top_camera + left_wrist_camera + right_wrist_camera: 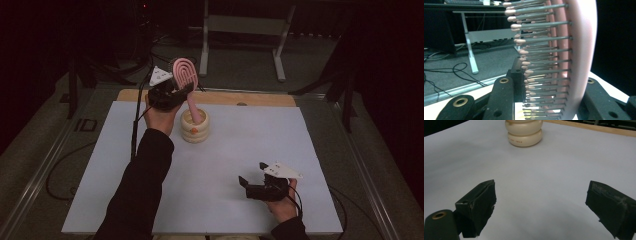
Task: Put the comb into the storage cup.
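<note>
Left gripper [175,91] near the counter's [125,165] far edge, fingers clamped on the pink hairbrush [186,75], handle tip down inside the cream holder [195,127]. Right gripper [252,176] near the front right corner, fingers spread wide, nothing between them.

We see a pink plastic brush [579,50] with grey pins, a glossy cream holder [524,132], a matt white desk [235,165].
</note>
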A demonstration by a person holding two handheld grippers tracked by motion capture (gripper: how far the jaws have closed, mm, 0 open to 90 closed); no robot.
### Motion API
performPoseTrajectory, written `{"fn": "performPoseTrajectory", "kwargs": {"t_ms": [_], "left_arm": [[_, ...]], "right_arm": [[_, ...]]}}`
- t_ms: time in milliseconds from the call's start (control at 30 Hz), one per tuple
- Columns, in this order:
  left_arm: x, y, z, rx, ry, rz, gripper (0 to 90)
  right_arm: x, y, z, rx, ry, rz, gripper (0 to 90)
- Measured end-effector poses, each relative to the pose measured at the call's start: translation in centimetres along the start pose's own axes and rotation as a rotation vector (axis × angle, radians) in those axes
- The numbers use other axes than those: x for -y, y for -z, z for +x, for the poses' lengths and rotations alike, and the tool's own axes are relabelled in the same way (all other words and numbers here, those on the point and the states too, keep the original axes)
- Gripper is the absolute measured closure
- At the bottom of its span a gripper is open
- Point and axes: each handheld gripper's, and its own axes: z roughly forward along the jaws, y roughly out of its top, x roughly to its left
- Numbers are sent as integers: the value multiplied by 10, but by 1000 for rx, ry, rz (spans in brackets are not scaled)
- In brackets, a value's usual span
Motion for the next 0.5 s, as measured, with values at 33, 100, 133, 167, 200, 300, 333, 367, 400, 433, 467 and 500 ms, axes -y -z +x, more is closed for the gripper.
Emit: {"fn": "performPoseTrajectory", "kwargs": {"t_ms": [33,100,133,167,200,300,333,367,400,433,467,500], "left_arm": [[0,-1,0,-4,-1,4,649],[1,-4,1,-19,-2,9,649],[1,-5,3,-21,1,11,649],[1,-5,3,-21,1,11,649],[1,-7,4,-25,7,7,649],[1,-10,4,-33,6,7,649],[1,-12,4,-38,3,8,649],[1,-13,4,-40,2,9,649],[2,-14,5,-43,3,9,649],[2,-15,5,-45,1,10,649],[3,-16,6,-46,6,9,649],[3,-16,6,-47,10,8,649]], "right_arm": [[0,0,0,4,0,0,92],[0,0,-1,6,-6,-1,92],[0,0,-1,4,-8,-2,92],[0,0,-1,4,-8,-2,92],[0,0,-1,5,-7,-2,92],[0,0,-2,5,-6,-4,92],[0,0,-2,6,-7,-4,92],[0,0,-3,7,-10,-2,92],[0,1,-3,6,-11,-3,92],[1,1,-3,6,-11,-2,92],[1,1,-3,6,-11,-3,92],[0,1,-4,6,-10,-4,92]]}}
